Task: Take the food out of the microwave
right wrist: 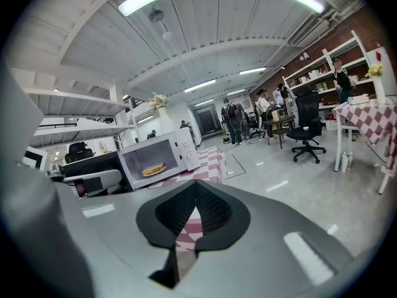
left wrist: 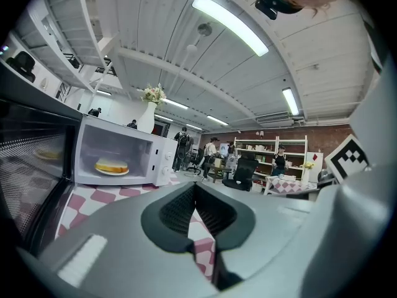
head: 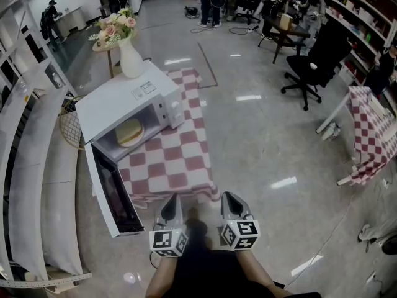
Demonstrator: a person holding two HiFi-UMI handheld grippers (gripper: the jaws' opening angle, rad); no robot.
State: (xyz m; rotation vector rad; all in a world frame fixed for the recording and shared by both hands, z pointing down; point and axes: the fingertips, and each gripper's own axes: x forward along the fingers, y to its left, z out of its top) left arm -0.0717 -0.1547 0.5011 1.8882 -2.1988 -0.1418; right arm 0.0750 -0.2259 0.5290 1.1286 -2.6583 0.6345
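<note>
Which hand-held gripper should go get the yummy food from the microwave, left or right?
Probably left. The left hand-held gripper sits nearer the open microwave and the food; the right hand-held gripper is farther off. Both are shut and empty.

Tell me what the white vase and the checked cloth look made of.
The white vase looks like glazed ceramic, smooth and evenly white, though plastic is possible. The checked cloth looks like matte woven fabric: its edges hang down in soft folds.

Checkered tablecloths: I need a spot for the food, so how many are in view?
2. One tablecloth lies under the microwave; the other hangs at far right. More may be hidden.
</note>
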